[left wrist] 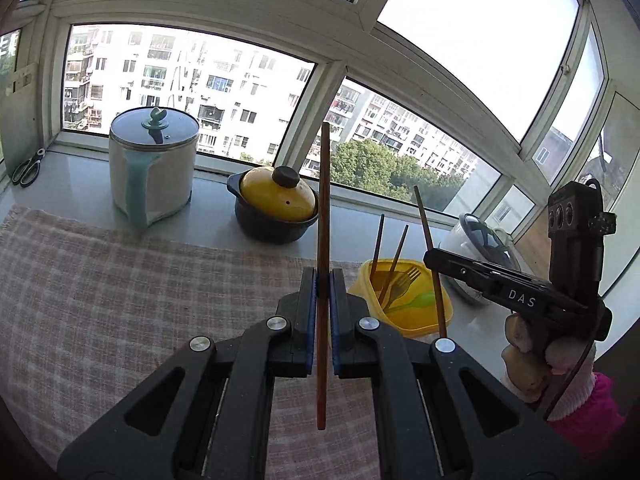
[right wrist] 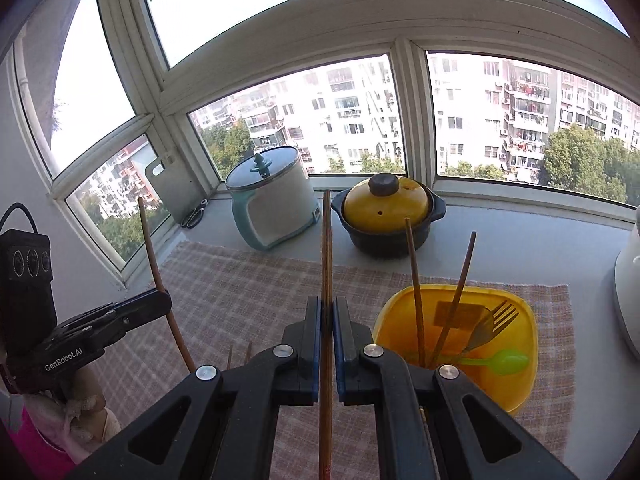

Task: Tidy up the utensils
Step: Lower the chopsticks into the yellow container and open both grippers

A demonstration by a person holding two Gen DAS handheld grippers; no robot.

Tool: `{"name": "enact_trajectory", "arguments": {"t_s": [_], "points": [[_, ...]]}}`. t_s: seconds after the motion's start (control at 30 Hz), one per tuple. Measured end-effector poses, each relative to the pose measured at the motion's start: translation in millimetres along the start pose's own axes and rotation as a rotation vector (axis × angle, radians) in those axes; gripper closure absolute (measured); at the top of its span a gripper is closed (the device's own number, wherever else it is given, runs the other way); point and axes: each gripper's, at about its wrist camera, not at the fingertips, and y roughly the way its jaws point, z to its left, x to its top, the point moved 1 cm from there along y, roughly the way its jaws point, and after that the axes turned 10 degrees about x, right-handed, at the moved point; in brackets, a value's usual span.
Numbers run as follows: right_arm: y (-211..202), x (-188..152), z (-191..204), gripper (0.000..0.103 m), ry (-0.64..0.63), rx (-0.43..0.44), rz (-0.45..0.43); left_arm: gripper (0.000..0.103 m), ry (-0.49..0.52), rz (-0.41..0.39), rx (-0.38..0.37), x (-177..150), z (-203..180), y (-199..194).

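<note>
The yellow tub (right wrist: 516, 380) stands on the checked cloth (right wrist: 240, 280), in front of the black casserole with a yellow lid (right wrist: 386, 216). In the tub lean two brown chopsticks (right wrist: 416, 292), and a brown fork (right wrist: 490, 322) and a green spoon (right wrist: 502, 362) lie against its wall.

Left of the tub, the right gripper (right wrist: 328, 312) has its jaws closed tight on a single brown chopstick (right wrist: 327, 280), held upright. Further left, the left gripper (left wrist: 323, 284) likewise pinches one chopstick (left wrist: 323, 220) between shut jaws.

"GenRobot.AI" reads on the left gripper's side, "DAS" on the right one's. Left of the casserole on the table (right wrist: 520, 240) stands a white pot with a glass lid (right wrist: 272, 200).
</note>
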Motion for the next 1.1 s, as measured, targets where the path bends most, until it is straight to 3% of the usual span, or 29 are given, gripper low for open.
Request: {"name": "enact_trajectory", "arguments": {"t_s": [0.57,1.1], "points": [[-42.8,40.5,-55.9,0.1,-0.014,-0.099,-0.167,0.099,0.04,-0.037,-0.061,35.8,-77.7,44.3],[-14.7,48.2,-89.4,0.1,-0.016,-0.151,-0.19,0.099,0.043,-0.008,-0.042,44.9,-100.5,92.8]]}}
